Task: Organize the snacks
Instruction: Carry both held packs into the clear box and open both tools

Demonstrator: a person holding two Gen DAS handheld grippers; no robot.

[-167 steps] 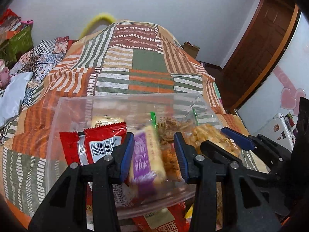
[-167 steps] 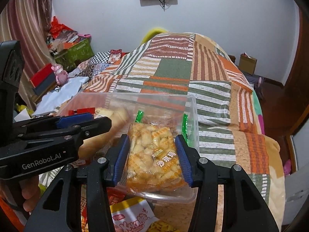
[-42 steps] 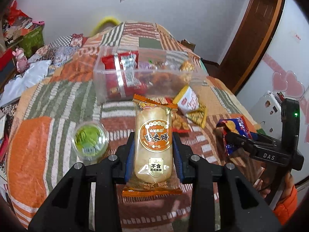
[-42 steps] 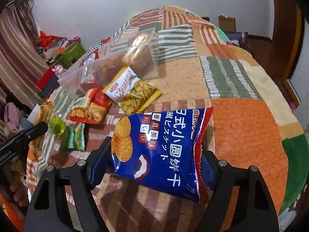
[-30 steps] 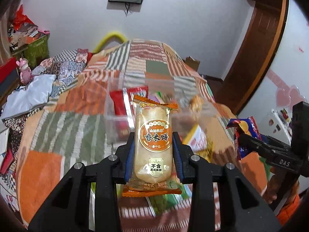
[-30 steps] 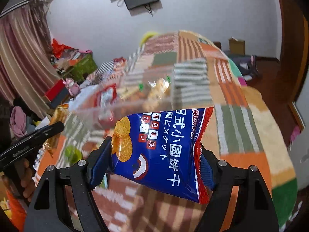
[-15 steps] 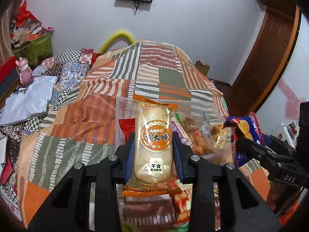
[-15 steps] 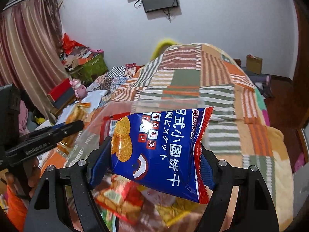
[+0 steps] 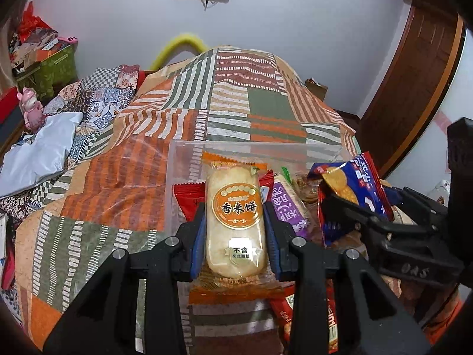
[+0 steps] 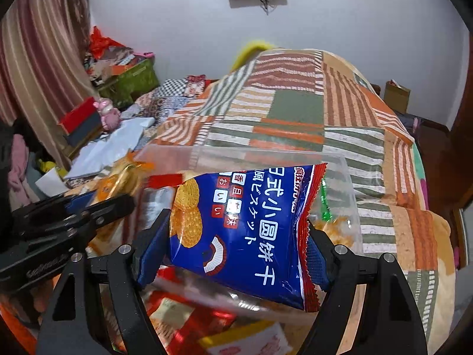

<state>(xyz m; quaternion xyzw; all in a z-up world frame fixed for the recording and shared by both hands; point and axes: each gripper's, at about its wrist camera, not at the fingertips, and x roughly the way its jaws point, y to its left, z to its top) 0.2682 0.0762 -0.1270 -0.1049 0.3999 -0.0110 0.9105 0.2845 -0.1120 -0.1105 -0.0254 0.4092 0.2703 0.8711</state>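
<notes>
Both packets up at the bin, neither dropped in yet

My left gripper [image 9: 236, 236] has its jaws clamped on the rice cracker packet [image 9: 235, 222], my right gripper [image 10: 236, 254] grasps the blue biscuit bag [image 10: 242, 230]; both hang over the clear bin [image 9: 257, 148] on the bed [image 9: 118, 177], already part-filled, with loose snacks [image 10: 245, 340] near me left to collect.

I'm reading 香米饼 and 不含 on the orange rice-cracker packet [image 9: 235, 222]; 小圆饼干 on the blue biscuit bag [image 10: 251, 230].

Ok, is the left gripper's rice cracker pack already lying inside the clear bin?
No, the rice cracker pack is clamped between the left gripper's pads, in front of the clear bin.
</notes>
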